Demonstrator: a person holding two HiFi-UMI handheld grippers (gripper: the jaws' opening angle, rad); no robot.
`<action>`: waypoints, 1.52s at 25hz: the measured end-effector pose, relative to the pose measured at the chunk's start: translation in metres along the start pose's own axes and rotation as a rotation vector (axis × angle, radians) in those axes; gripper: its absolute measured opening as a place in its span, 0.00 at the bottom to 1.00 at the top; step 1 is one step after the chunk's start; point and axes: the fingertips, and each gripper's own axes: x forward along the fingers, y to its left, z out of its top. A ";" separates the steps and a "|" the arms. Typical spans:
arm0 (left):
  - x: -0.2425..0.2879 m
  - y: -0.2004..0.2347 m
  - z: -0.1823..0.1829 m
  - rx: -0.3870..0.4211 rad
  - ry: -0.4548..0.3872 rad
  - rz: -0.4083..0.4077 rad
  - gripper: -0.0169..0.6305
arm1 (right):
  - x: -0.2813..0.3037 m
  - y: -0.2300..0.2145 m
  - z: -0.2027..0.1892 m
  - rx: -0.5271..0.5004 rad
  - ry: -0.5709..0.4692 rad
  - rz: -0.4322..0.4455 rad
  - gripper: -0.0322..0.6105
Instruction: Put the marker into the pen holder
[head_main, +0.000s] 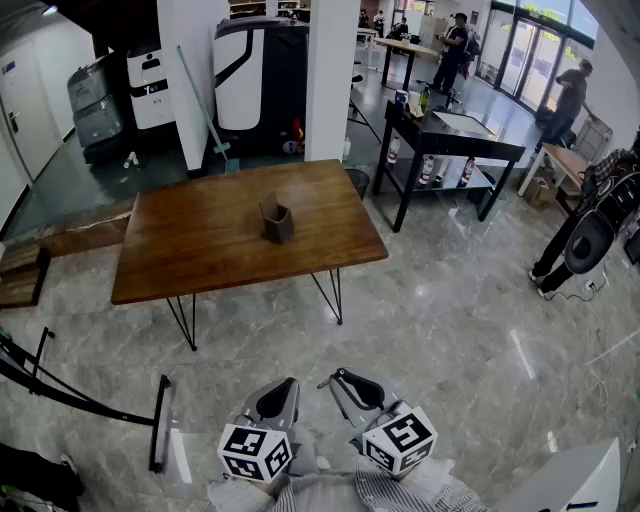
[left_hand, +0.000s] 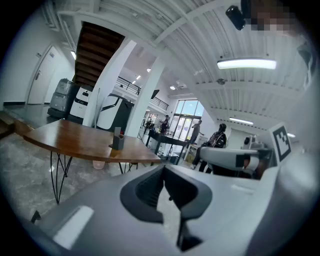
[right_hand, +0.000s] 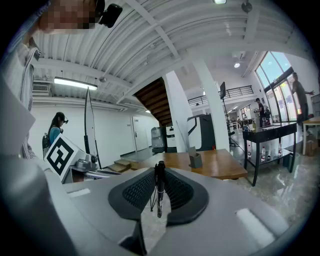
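The dark pen holder (head_main: 277, 222) stands upright near the middle of the wooden table (head_main: 200, 250), far ahead of both grippers. The right gripper (head_main: 347, 380) is held low over the floor, well short of the table, and is shut on a black marker (right_hand: 159, 192) that stands upright between its pads. The left gripper (head_main: 283, 388) hangs beside it with its pads meeting and nothing between them. In the right gripper view the pen holder (right_hand: 195, 160) shows beyond the jaws on the table. In the left gripper view the pen holder (left_hand: 118, 141) appears far off to the left.
A white pillar (head_main: 330, 80) rises behind the table. A black work table (head_main: 450, 135) with bottles stands at the back right, with people near it. Wooden steps (head_main: 25, 270) lie at the left. A black stand (head_main: 100, 405) rests on the marble floor beside me.
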 end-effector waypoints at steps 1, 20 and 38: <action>0.004 0.002 0.001 -0.001 0.001 0.000 0.04 | 0.003 -0.003 0.000 0.001 0.003 0.001 0.14; 0.201 0.164 0.128 0.029 -0.007 -0.076 0.04 | 0.234 -0.141 0.080 -0.002 -0.033 -0.066 0.14; 0.302 0.251 0.168 -0.044 0.069 -0.056 0.04 | 0.362 -0.220 0.107 0.047 0.044 -0.049 0.14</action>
